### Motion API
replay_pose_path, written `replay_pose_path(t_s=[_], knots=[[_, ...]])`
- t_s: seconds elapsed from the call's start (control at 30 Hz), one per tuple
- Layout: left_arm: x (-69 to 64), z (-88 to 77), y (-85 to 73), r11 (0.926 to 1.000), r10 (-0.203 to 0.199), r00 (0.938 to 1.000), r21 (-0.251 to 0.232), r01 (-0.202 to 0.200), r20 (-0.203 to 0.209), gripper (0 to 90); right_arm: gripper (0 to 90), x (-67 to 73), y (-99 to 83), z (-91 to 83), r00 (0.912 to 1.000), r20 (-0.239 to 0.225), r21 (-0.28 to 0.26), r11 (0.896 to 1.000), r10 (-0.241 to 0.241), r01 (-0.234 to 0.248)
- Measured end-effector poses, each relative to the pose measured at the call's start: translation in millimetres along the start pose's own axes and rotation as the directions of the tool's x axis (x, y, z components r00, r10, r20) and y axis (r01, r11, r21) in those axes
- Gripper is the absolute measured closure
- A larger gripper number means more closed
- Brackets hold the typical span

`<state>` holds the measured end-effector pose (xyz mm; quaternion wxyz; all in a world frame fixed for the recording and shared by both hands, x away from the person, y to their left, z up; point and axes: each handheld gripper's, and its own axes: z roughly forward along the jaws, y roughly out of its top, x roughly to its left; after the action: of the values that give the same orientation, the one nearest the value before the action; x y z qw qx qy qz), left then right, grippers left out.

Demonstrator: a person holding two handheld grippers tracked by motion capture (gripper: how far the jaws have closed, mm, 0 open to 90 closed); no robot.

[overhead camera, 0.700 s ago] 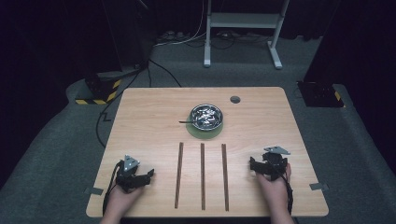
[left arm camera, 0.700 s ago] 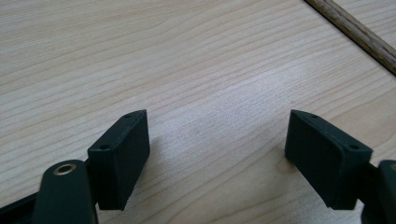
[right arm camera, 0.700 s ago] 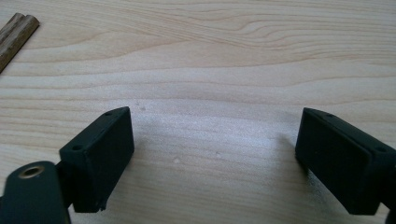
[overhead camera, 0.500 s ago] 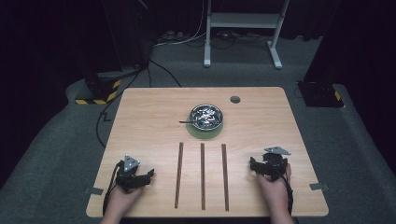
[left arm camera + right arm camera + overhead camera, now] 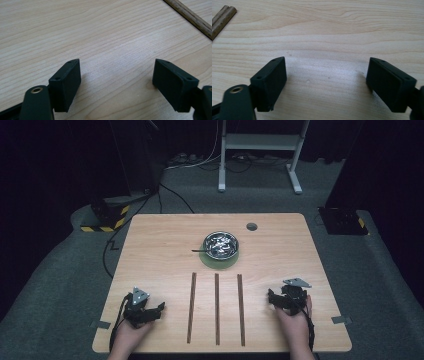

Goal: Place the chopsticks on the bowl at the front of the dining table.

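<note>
Grippers: left gripper (image 5: 159,308) and right gripper (image 5: 272,299) rest on the wooden table (image 5: 150,255), jaws wide apart, nothing between.
Sticks: three wooden sticks (image 5: 216,307) lie parallel between them.
Bowl: metal bowl (image 5: 220,245) beyond, on green mat (image 5: 220,263).

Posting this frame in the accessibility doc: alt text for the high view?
A person's hands rest a pair of open tongs at each near corner of a wooden table: left tongs, right tongs. Between them lie three dark wooden sticks side by side; beyond those, a metal bowl sits on a green mat.
</note>
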<state>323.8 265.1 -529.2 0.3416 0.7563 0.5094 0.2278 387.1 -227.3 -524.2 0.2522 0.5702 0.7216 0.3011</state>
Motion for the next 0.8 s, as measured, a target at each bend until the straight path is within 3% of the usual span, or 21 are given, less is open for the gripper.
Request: replay_pose_path(t_s=[0.13,0.17,0.6,0.8], knots=[[0.3,0.3,0.2,1.0,0.001,1.0,0.0,-0.001,0.002,22.9,28.0,5.0,-0.6,-4.1,0.9991,0.006,-0.009,0.999,-0.041,0.041],[0.2,0.5,0.4,1.0,0.001,1.0,0.0,-0.001,0.002,22.8,29.1,8.4,-0.8,-6.2,0.9974,0.017,-0.01,0.997,-0.07,0.07],[1.0,1.2,1.1,1.0,0.007,0.9999,0.002,-0.007,0.014,22.6,35.9,17.9,-2.9,-24.2,0.9967,-0.054,-0.045,0.997,-0.06,0.057],[1.1,1.2,1.2,1.0,0.008,0.9998,0.002,-0.008,0.015,22.6,38.6,31.3,-1.7,-27.1,0.994,-0.08,-0.054,0.996,-0.074,0.069]])
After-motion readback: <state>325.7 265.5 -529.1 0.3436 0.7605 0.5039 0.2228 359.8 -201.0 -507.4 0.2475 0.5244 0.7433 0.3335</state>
